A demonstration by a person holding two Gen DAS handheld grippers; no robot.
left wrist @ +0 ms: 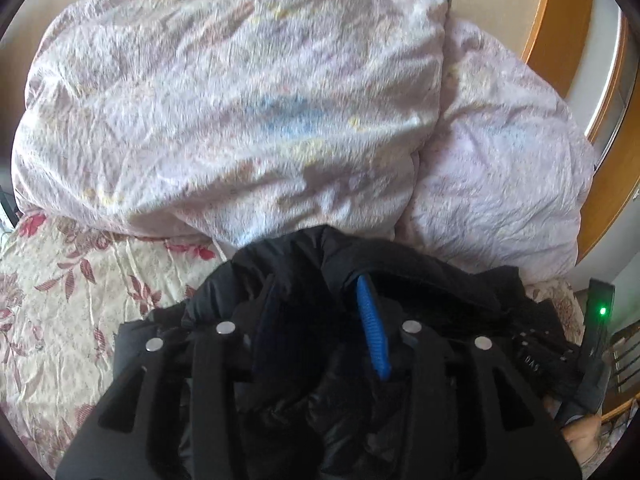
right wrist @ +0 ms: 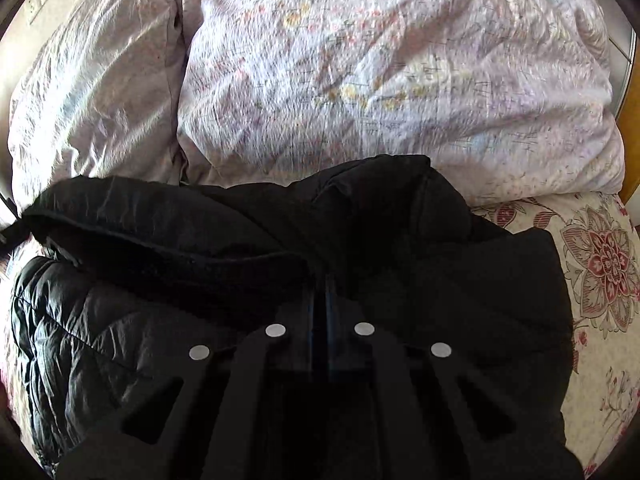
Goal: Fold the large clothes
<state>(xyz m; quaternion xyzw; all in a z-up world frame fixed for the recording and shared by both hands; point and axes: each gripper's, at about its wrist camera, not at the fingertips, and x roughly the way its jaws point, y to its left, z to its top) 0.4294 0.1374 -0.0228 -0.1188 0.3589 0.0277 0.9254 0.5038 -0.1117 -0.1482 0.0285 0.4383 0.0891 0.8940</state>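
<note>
Now: black puffer jacket [right wrist: 440, 280] bunched on the bed, both tongs at its near edge.

Left to right in the left wrist view, the floral bedsheet [left wrist: 60, 288] fills the lower left, a rumpled pale quilt [left wrist: 224, 100] lies piled behind, and a wooden bed frame [left wrist: 560, 24] curves along the right edge. The left tongs [left wrist: 320, 320] stand partly apart with dark jacket folds bulging between them; one blue ribbed finger pad [left wrist: 374, 332] shows on the right, the other is buried in cloth, so I cannot tell whether they pinch the fabric. In the right wrist view, the jacket spreads from the far left, quilted and shiny, across the middle, just in front of the quilt, with flowered sheet to its right. The right tongs [right wrist: 320, 308] are closed, their tips sunk in a dark fold of the jacket.
</note>
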